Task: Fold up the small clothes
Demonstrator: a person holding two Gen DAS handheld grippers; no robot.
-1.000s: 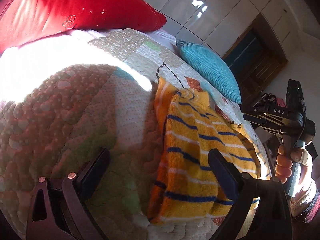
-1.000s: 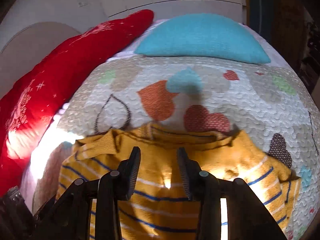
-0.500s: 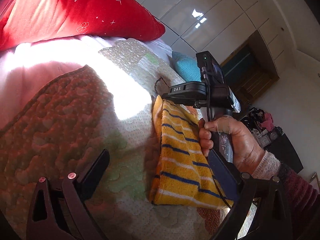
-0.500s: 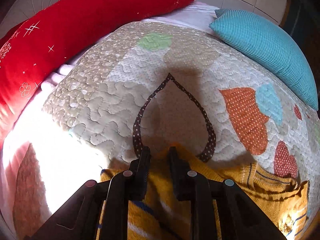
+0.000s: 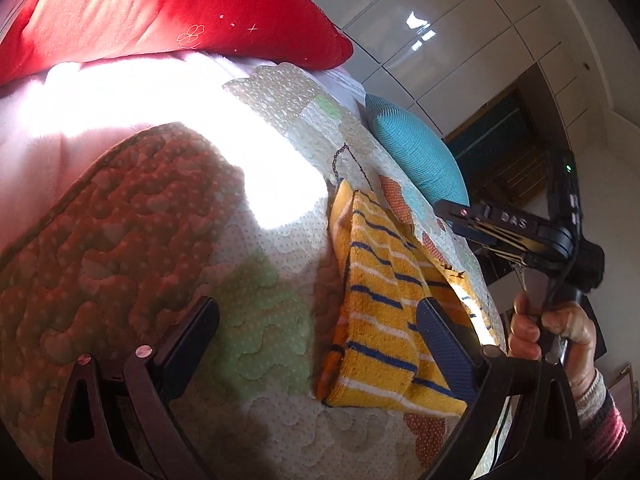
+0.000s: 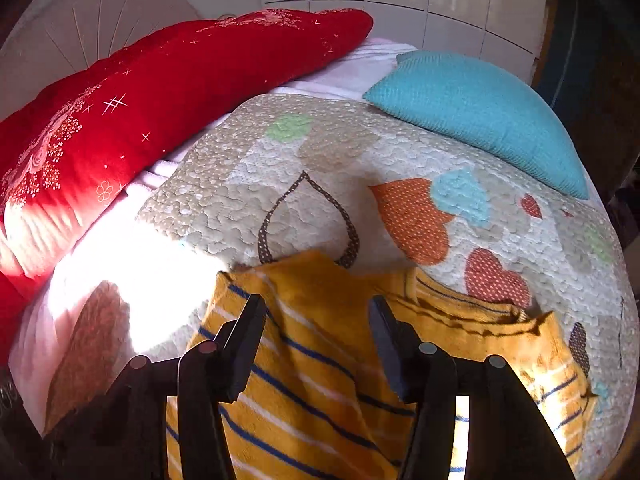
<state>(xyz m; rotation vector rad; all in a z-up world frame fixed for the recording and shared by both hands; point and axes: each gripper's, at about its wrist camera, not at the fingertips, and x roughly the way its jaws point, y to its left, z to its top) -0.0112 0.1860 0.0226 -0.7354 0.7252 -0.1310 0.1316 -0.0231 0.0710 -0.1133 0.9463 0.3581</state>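
A yellow sweater with blue and white stripes lies folded lengthwise on the quilted bedspread. In the right wrist view the sweater shows its left side folded over and its collar at the right. My left gripper is open and empty, low over the quilt, with its right finger above the sweater's near edge. My right gripper is open and empty, just above the sweater's folded part. It also shows in the left wrist view, held in a hand to the right of the sweater.
A long red pillow lies along the head of the bed. A teal cushion lies at the far right edge. Bright sunlight falls across the quilt left of the sweater. White wardrobe doors stand behind the bed.
My right gripper was nearly closed at the sweater's far edge; it has opened, let go and pulled back to the right. The sweater's side now lies folded over. The left gripper stays open.
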